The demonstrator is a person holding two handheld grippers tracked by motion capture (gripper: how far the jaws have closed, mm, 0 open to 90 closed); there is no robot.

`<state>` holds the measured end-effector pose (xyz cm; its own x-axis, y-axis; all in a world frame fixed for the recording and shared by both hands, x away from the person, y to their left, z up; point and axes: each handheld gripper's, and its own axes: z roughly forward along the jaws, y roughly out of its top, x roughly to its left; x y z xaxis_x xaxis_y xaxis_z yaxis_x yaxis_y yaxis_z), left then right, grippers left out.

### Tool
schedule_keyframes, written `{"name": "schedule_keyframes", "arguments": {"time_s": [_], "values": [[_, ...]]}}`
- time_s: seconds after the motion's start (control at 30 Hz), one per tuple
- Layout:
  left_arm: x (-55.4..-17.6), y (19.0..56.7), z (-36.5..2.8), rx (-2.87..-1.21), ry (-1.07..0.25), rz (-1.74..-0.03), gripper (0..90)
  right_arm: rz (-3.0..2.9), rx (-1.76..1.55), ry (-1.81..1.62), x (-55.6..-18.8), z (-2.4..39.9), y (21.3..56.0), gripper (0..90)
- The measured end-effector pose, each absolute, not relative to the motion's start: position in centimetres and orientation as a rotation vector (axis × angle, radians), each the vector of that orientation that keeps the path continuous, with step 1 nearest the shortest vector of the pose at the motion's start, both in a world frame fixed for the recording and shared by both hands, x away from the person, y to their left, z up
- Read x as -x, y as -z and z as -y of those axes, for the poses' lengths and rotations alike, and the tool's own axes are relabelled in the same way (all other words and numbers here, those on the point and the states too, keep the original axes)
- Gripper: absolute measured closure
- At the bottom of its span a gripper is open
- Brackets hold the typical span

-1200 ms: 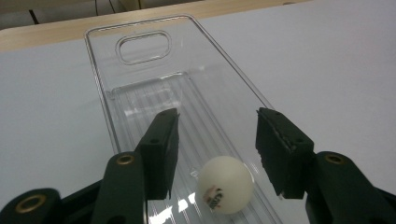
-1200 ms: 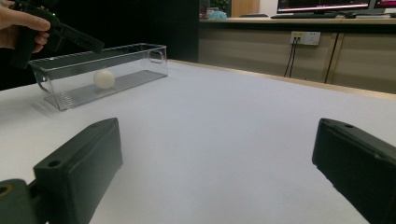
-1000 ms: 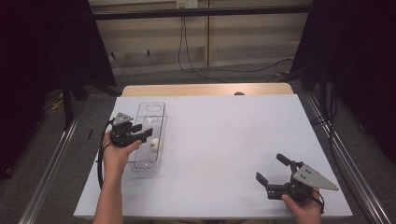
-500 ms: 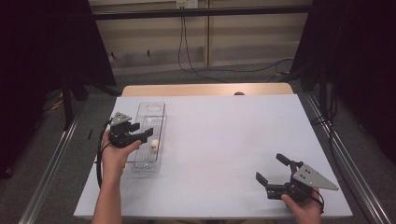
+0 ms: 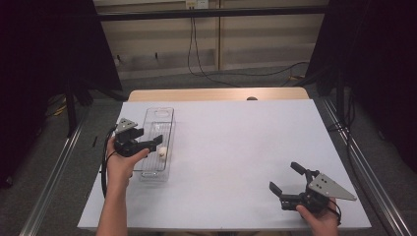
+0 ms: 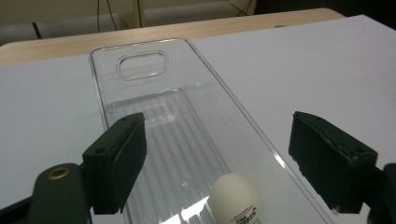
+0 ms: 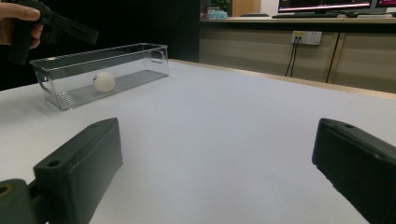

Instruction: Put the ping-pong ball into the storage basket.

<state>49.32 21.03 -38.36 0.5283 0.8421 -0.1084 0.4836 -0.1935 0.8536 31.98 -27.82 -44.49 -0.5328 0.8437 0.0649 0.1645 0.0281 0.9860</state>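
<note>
At the left edge of the white-topped bench (image 5: 236, 147), the left tongs (image 5: 158, 143) hang over one long, clear plastic bin with a handle slot at each end (image 5: 158, 118). Their jaws have just been opening and stand apart with nothing pressed between them. In the left gripper view the one small white ball with printed lettering (image 6: 233, 196) lies on the bin's ribbed floor, below and between the two black pads (image 6: 119, 163), touching neither. Its lower part is cut off by the bottom of that view, and the print on it is too small to read. In the high view the left tongs and the hand that holds them (image 5: 120, 164) cover part of the bin's near half. The clear walls are hard to trace against the white surface.

Across a wide bare stretch of bench, at its near right corner, the right tongs (image 5: 284, 178) rest low in the person's other hand (image 5: 319, 216), well apart from the bin. Their two jaws are spread wide with nothing between them, and one grey three-cornered plate (image 5: 332, 187) sits on top. That hand is cut off by the bottom of the high view. The count stands at two tongs, one bin, one ball.
</note>
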Motion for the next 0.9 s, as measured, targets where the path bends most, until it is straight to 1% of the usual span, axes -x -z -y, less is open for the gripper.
{"name": "schedule_keyframes", "arguments": {"time_s": [0.37,0.5,0.6,0.73,0.9], "values": [[-48.8,38.0,-20.8,-1.803,-0.505,-1.119,8.6,-1.748,-1.023,-1.551,-32.0,27.9,44.5,1.3],[-48.6,37.9,-20.8,-1.792,-0.516,-1.117,6.4,-1.747,-1.023,-1.548,-32.0,28.0,44.5,1.3],[-48.4,37.9,-20.7,-1.787,-0.518,-1.112,4.9,-1.753,-1.017,-1.544,-32.1,28.0,44.5,1.3],[-48.2,37.8,-20.7,-1.78,-0.512,-1.071,4.4,-1.747,-1.016,-1.541,-32.0,28.1,44.5,1.3],[-47.8,37.7,-20.5,-1.778,-0.513,-1.062,4.4,-1.743,-1.02,-1.542,-32.0,28.1,44.4,1.3]]}}
